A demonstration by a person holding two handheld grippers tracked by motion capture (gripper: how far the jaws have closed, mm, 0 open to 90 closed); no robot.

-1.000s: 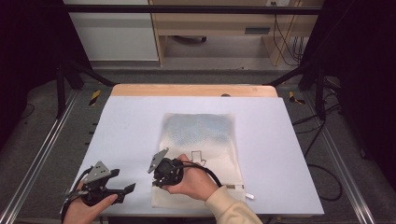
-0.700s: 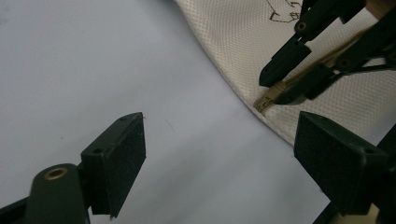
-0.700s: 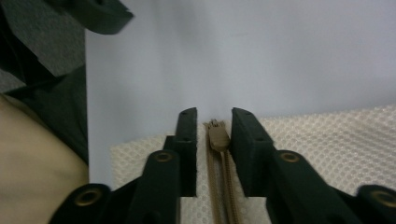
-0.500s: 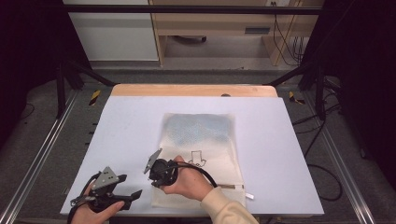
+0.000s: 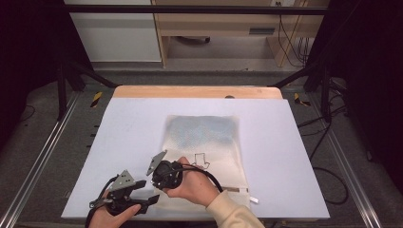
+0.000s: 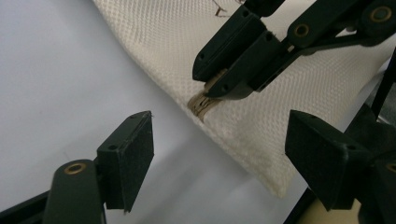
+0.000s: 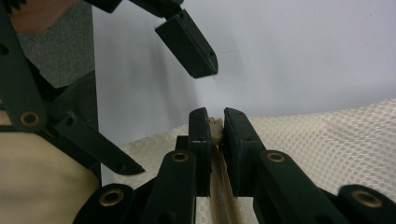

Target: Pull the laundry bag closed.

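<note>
right tongs [image 7: 212, 126] clamp mesh bag [image 7: 327, 140] zipper end | left tongs [image 6: 224, 154] agape beside

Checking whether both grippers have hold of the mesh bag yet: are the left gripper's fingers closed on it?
No. The left gripper stands wide open beside the mesh bag, gripping nothing, while the right gripper pinches its zipper end.

Even overhead light falls on the white table [image 5: 142, 128], which reads bright while the floor and both sides of the high view sink into near black. The high view is soft and slightly grainy, with no hard glare. In the left gripper view a soft shadow lies on the table under the mesh bag [image 6: 261, 121], and the nearest black pads are blurred. In the right gripper view the right claw [image 7: 215, 126] is sharp, its lower links out of focus.
</note>
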